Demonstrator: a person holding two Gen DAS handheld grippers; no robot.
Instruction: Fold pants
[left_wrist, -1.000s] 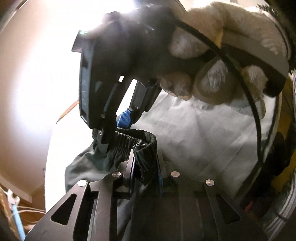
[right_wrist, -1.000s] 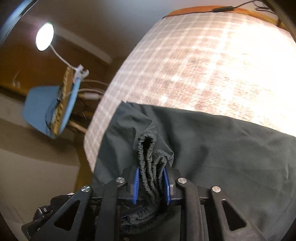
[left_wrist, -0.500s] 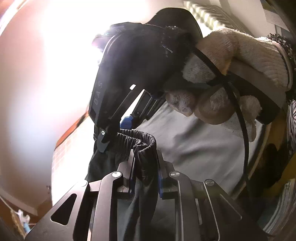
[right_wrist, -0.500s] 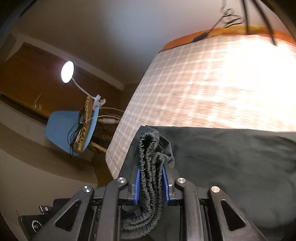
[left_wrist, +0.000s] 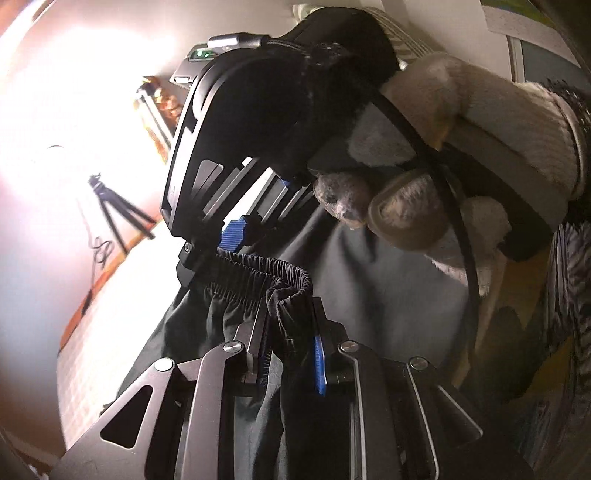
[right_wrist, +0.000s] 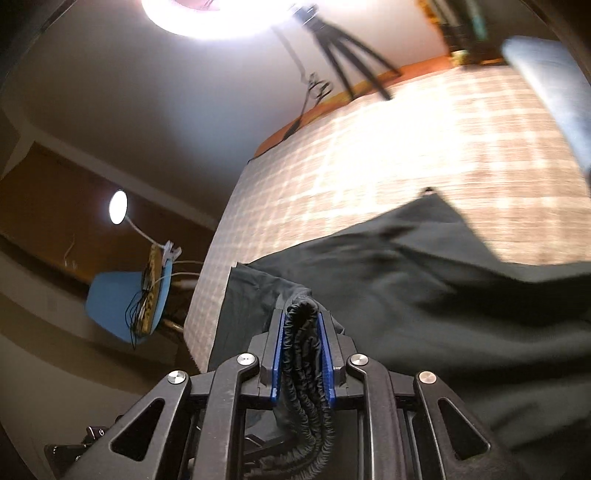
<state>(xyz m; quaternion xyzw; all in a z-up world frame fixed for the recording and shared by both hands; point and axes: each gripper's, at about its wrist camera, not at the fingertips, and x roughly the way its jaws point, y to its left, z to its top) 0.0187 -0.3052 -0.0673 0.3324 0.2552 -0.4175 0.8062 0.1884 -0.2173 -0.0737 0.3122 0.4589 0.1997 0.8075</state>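
Dark grey-green pants (right_wrist: 443, 295) hang from both grippers above a checked cloth surface (right_wrist: 406, 147). In the right wrist view my right gripper (right_wrist: 301, 317) has the gathered elastic waistband (right_wrist: 303, 369) bunched between its blue pads, and its jaws are closing on it. My left gripper (left_wrist: 290, 321) is shut on another fold of the same waistband (left_wrist: 258, 267), which stretches taut to the right gripper (left_wrist: 236, 236) just ahead. A hand in a white knit glove (left_wrist: 461, 129) holds that right gripper. The trouser legs trail back over the surface.
A tripod (right_wrist: 343, 55) and a bright ring light (right_wrist: 207, 14) stand at the far edge of the surface. Off its left side are a blue chair (right_wrist: 122, 302) with wires and a small round lamp (right_wrist: 118, 206). A blue object (right_wrist: 554, 81) blurs past at the right.
Both grippers have travelled across and slightly upward with the waistband held. More of the room, tripod and far edge now shows; the pants have been dragged along the surface.
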